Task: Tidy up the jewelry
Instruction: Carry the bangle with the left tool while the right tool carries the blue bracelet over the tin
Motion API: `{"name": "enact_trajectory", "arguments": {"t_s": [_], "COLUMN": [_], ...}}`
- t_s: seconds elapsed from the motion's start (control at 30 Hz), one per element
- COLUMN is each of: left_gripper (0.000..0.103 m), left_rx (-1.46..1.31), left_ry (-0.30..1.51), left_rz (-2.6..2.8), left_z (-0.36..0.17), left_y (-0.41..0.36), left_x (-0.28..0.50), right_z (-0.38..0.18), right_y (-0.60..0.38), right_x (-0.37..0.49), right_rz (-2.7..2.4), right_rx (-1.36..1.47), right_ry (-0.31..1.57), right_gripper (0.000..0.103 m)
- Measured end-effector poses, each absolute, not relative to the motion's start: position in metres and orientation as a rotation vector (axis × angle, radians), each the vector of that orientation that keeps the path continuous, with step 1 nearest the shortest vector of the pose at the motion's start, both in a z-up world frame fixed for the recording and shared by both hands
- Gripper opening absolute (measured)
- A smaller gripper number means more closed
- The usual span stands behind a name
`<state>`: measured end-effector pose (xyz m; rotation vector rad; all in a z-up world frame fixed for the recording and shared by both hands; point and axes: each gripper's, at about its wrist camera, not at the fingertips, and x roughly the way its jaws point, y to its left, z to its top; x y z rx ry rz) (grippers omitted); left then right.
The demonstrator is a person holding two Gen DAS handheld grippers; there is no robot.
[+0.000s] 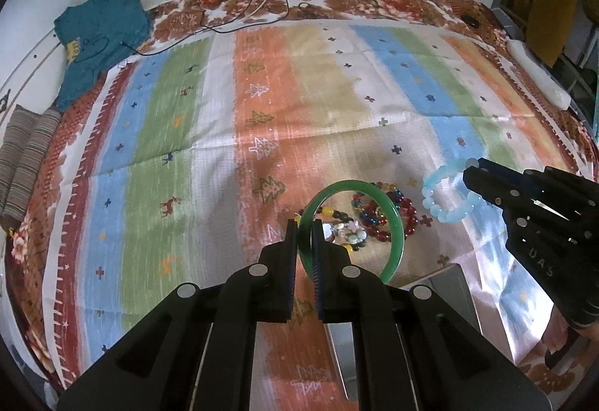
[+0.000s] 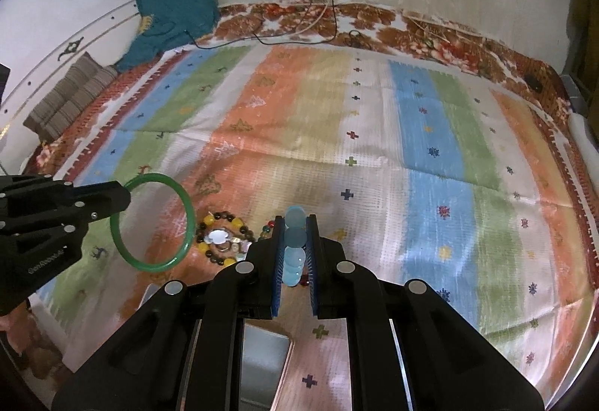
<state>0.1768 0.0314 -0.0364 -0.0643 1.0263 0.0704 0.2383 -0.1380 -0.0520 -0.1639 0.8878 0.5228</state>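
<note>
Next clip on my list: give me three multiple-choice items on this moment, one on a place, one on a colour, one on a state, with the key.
1. Where does the heap of mixed bead bracelets lie?
A. on the striped cloth
B. on the teal garment
C. in a gripper

2. What colour is the bangle in the left gripper?
A. red
B. green
C. white

3. What is the right gripper doing?
A. open, empty
B. shut, empty
C. shut on the light blue bead bracelet

Key: 1 A, it rests between the stripes; 2 B, a plain green ring; 3 C, beads sit between its fingers.
</note>
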Motion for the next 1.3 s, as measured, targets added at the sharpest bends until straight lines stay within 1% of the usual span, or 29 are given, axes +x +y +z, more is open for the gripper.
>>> {"name": "enact_trajectory", "arguments": {"t_s": [0.8, 1.3], "left_gripper": [0.007, 0.007], "left_rx": [-0.078, -0.069], "left_ry": [0.99, 0.974], "left_rz": [0.051, 0.037], "left_z": [-0.027, -0.024], "left_y": [0.017, 0.008], "left_x": [0.133, 0.106], "right_z": [-0.036, -0.042], "right_y": [-0.149, -0.152], "right_x": [0.185, 0.163], "right_rz": [0.555, 0.552], "right_rx": [-0.162, -0.185], "right_ry": [0.841, 0.859], "right_gripper": [0.012, 0.012]}}
